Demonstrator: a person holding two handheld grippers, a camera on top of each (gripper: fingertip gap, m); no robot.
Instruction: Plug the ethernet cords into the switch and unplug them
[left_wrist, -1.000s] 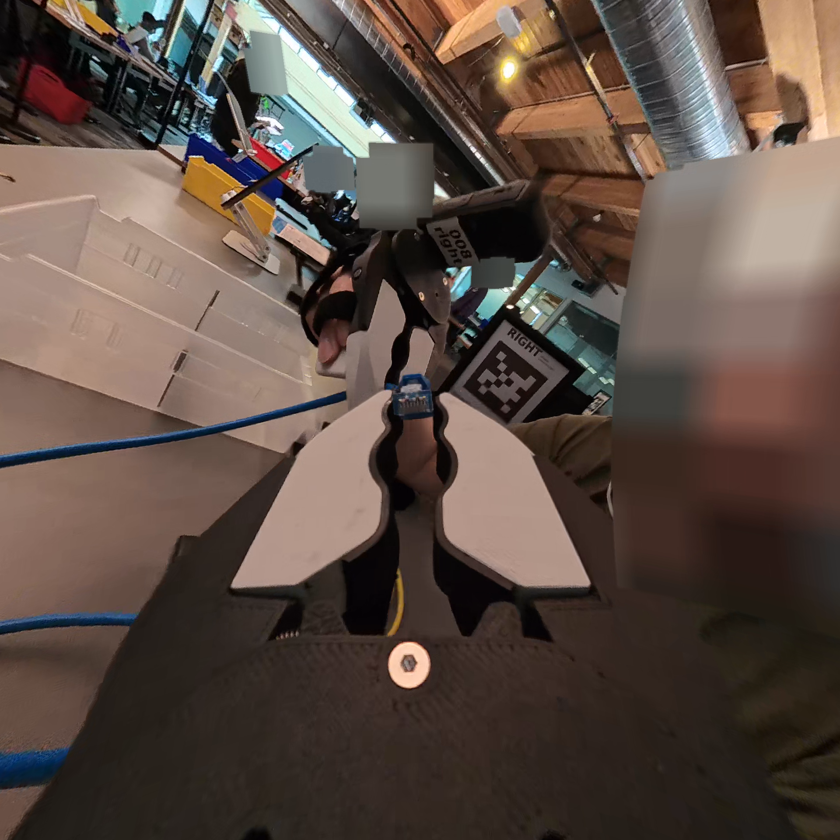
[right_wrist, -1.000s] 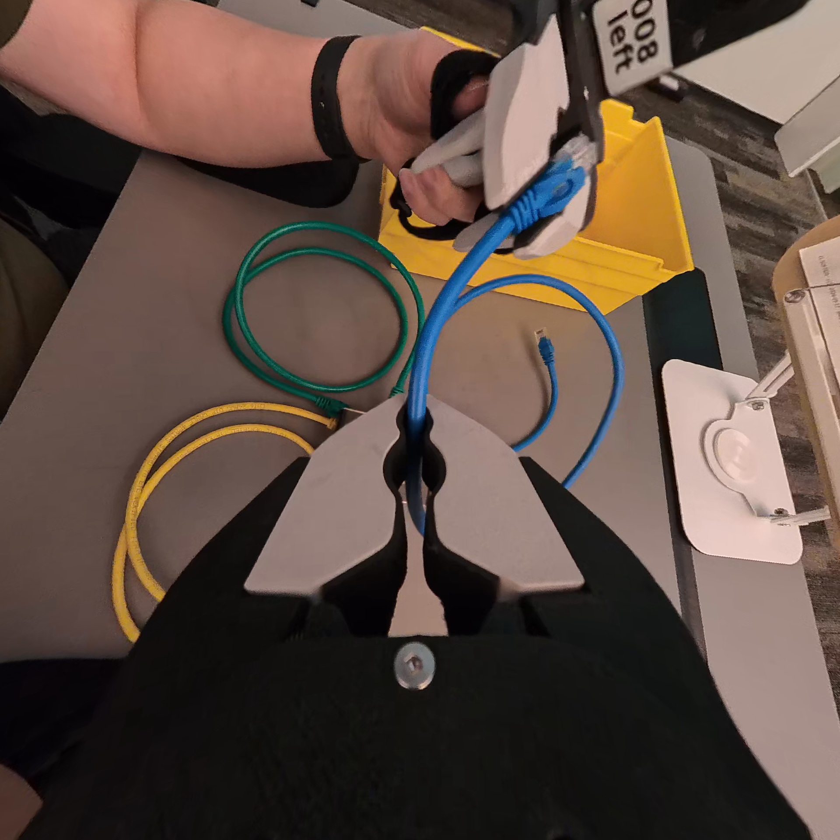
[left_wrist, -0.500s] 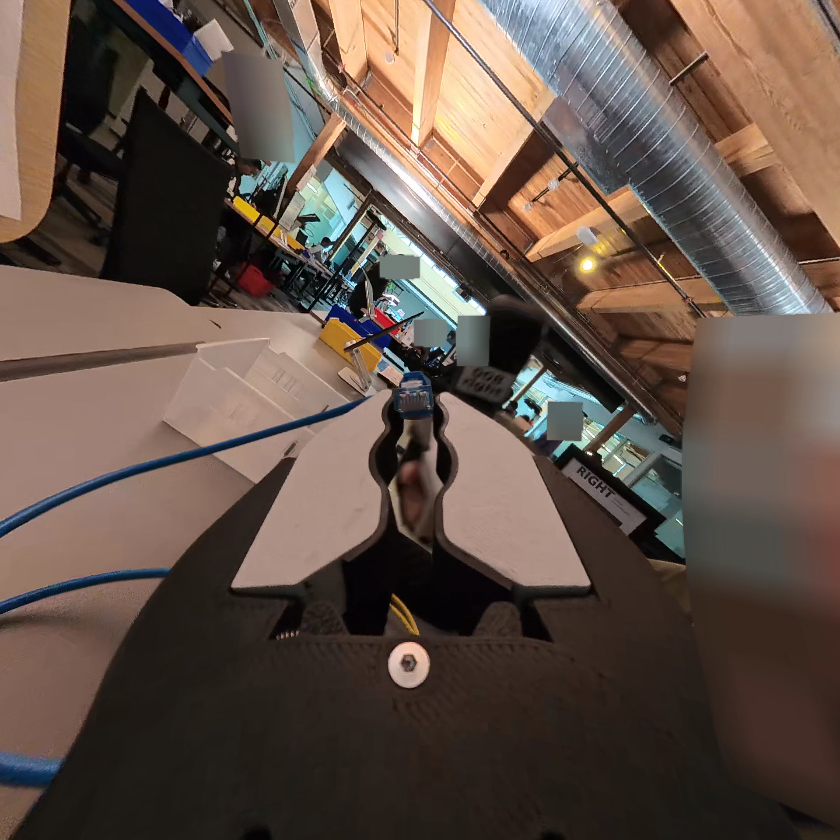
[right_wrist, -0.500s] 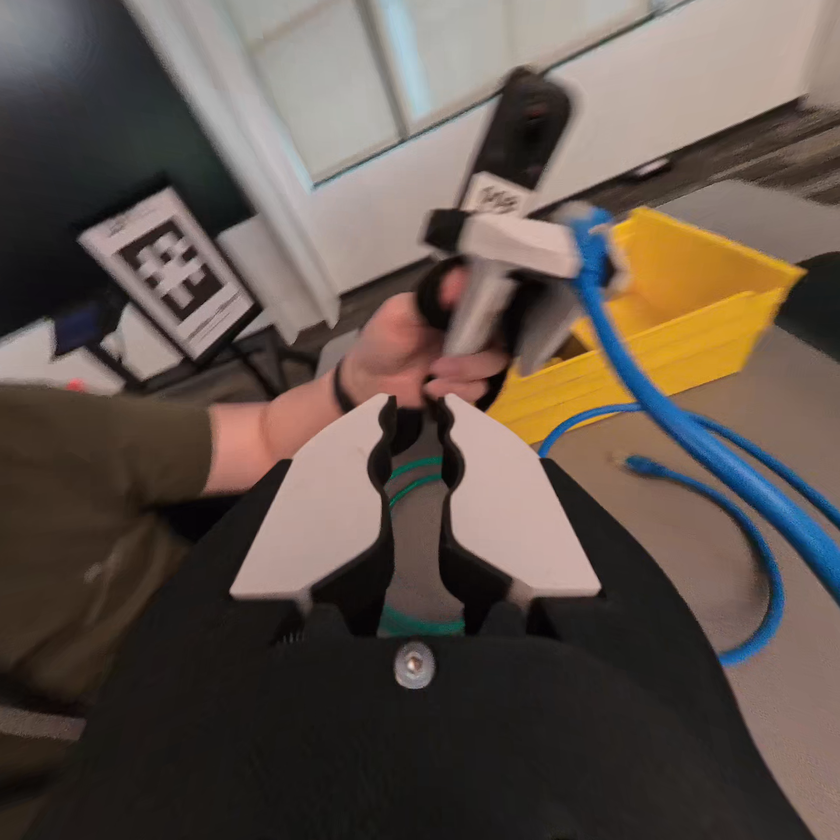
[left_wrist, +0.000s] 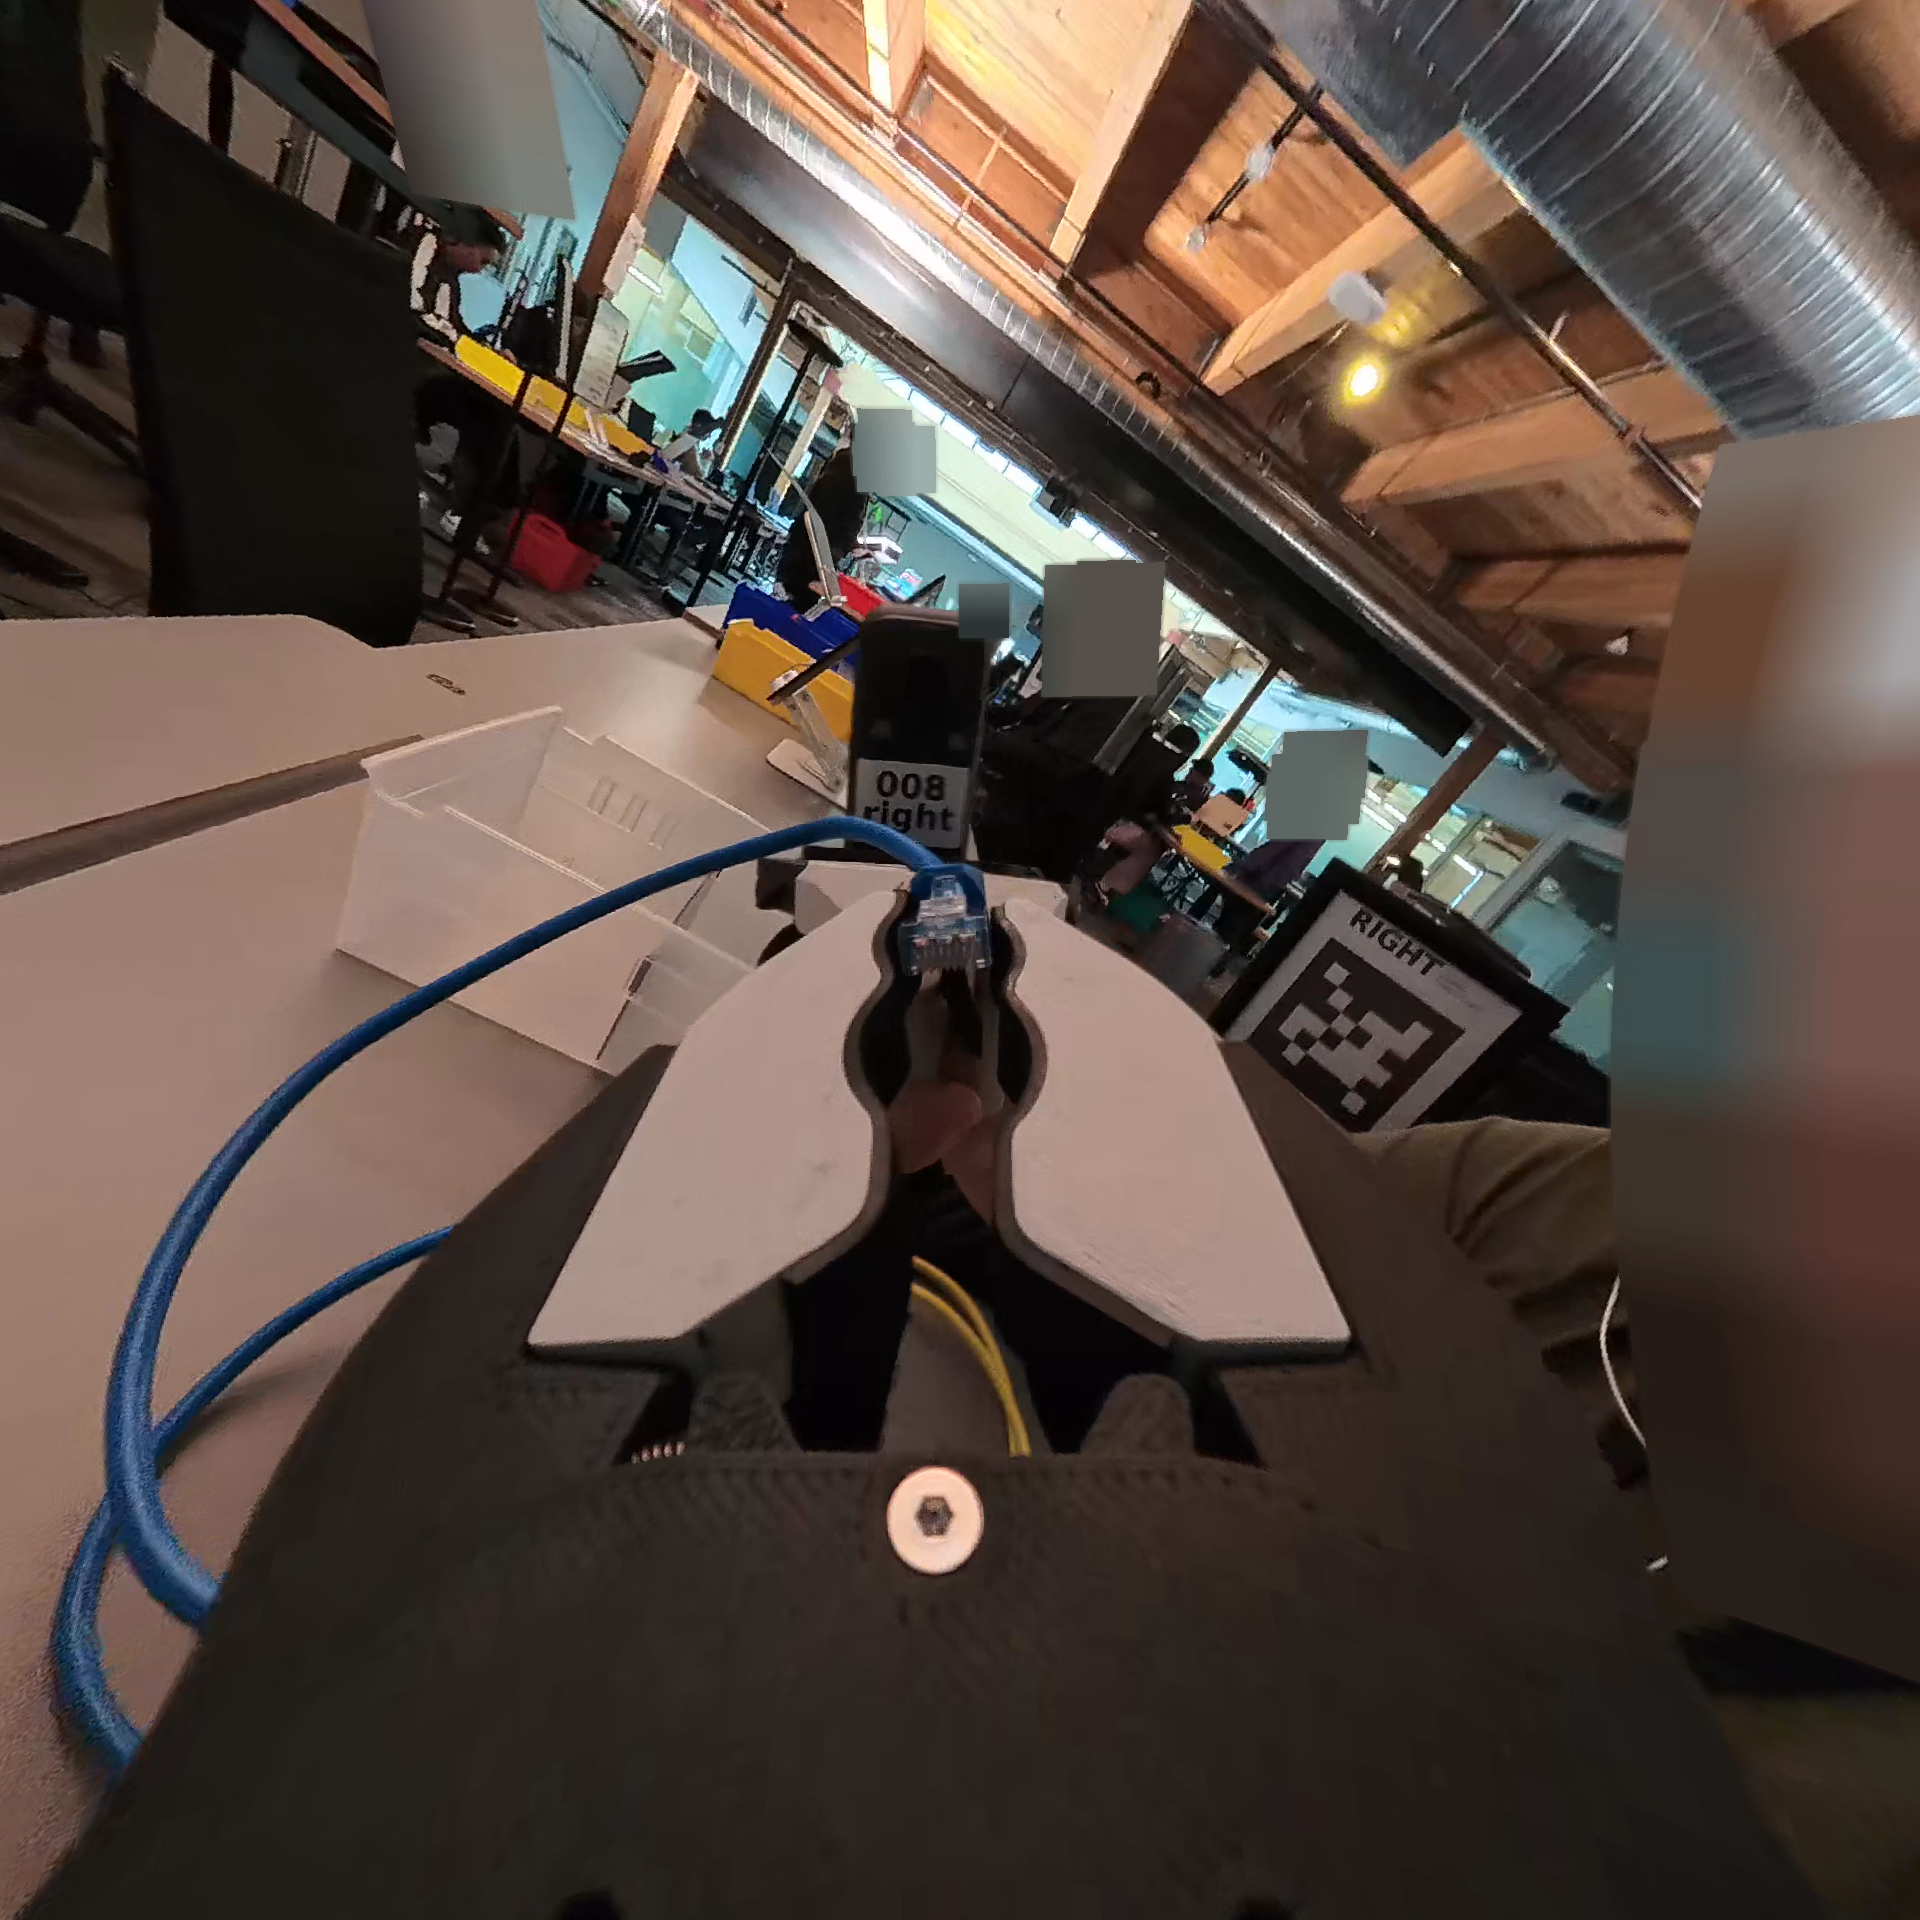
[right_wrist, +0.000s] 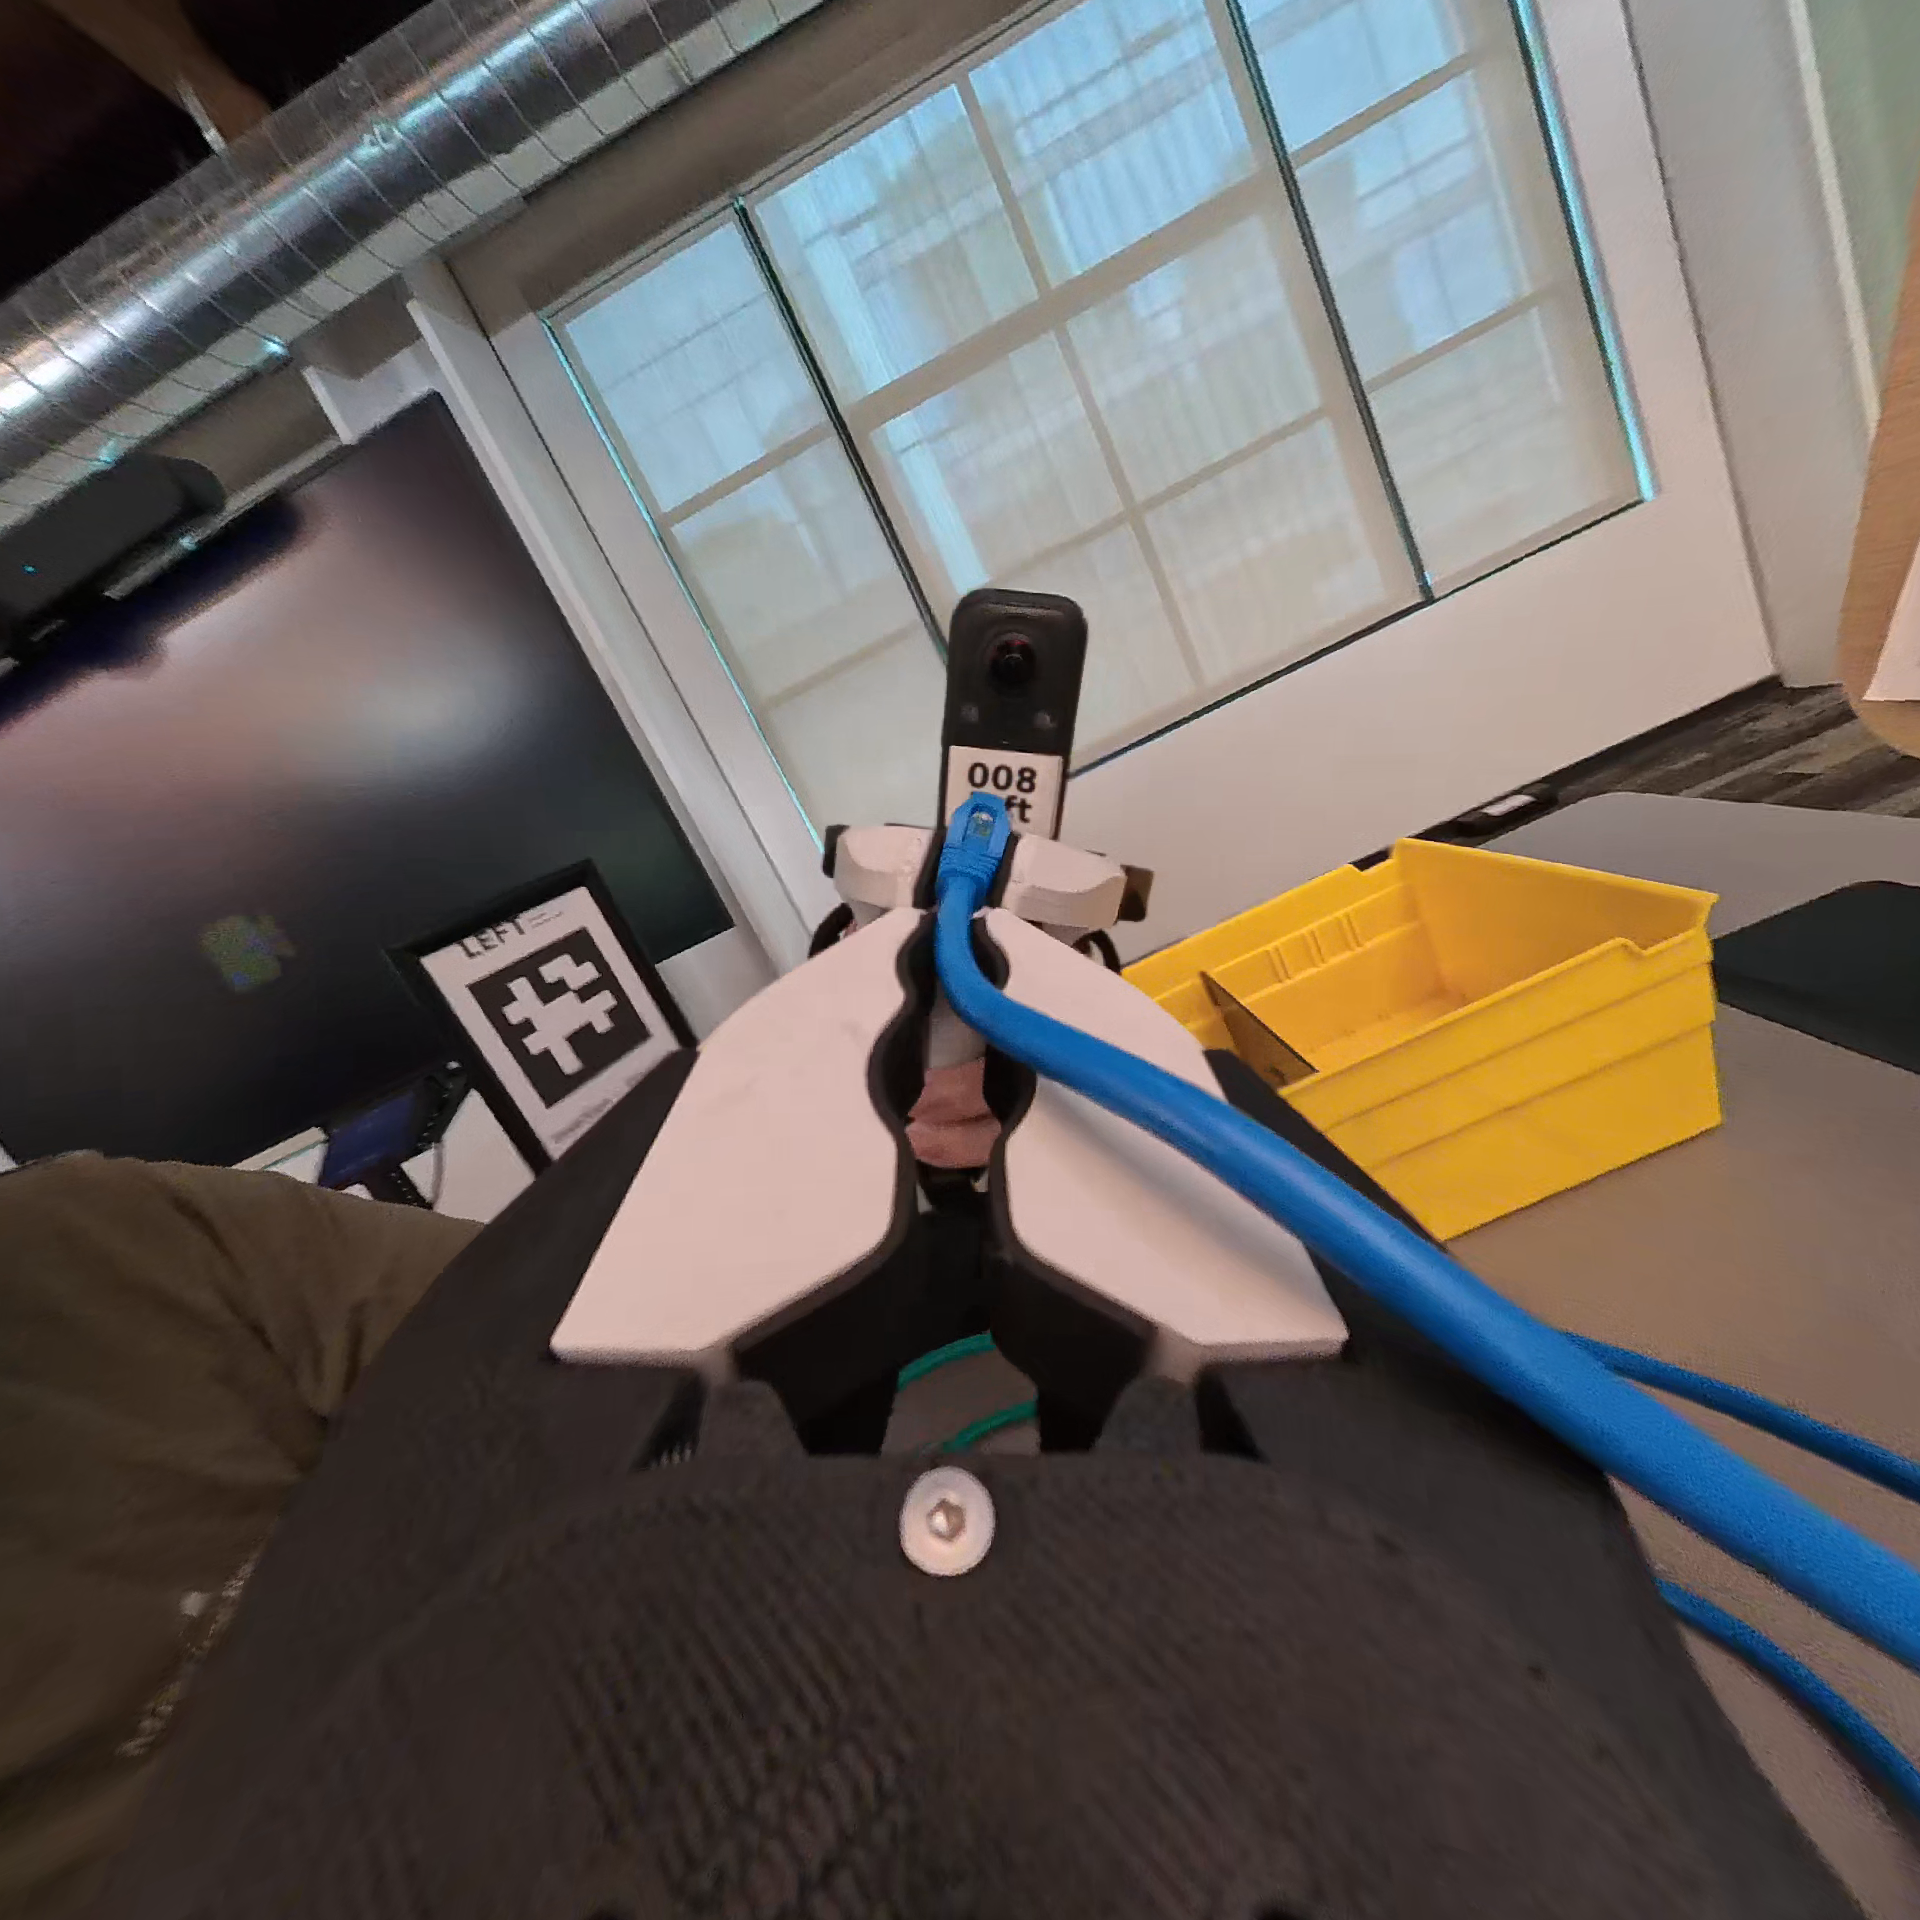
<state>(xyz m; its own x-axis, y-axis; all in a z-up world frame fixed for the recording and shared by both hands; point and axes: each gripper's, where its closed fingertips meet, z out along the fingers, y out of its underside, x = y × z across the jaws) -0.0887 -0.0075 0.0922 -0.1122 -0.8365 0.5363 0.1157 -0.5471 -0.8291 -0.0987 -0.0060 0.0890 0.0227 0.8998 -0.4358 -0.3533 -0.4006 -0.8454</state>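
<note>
The left gripper (left_wrist: 943, 935) has its jaws clamped on the clear-tipped blue plug (left_wrist: 943, 921) of a blue ethernet cord (left_wrist: 312, 1070), pinched right at the tips and held up in the air, well above the pale grey counter (left_wrist: 208, 987). From the plug the cord arcs away to the left, drops down to the counter and doubles back in a loop near the left edge of the left wrist view. A thin yellow cord (left_wrist: 982, 1351) shows on the counter through the gap behind the jaws.

The right gripper (right_wrist: 954, 935) faces the left one head-on, tips almost meeting. In the right wrist view its jaws stand close together near the tips, with the blue cord passing between them just behind the plug; whether they press on the cord or merely sit around it cannot be told. The cord then runs over the right finger and down toward the near right. A green cord (right_wrist: 966, 1429) lies on the counter below, seen through the gap.

A clear plastic divided bin (left_wrist: 499, 831) sits on the counter to the far left in the left wrist view. A yellow plastic bin (right_wrist: 1455, 1029) with inner dividers stands on the counter to the right in the right wrist view, with a dark screen (right_wrist: 312, 779) and a framed black-and-white marker card (right_wrist: 551, 1018) to the left. No switch shows in either view.
</note>
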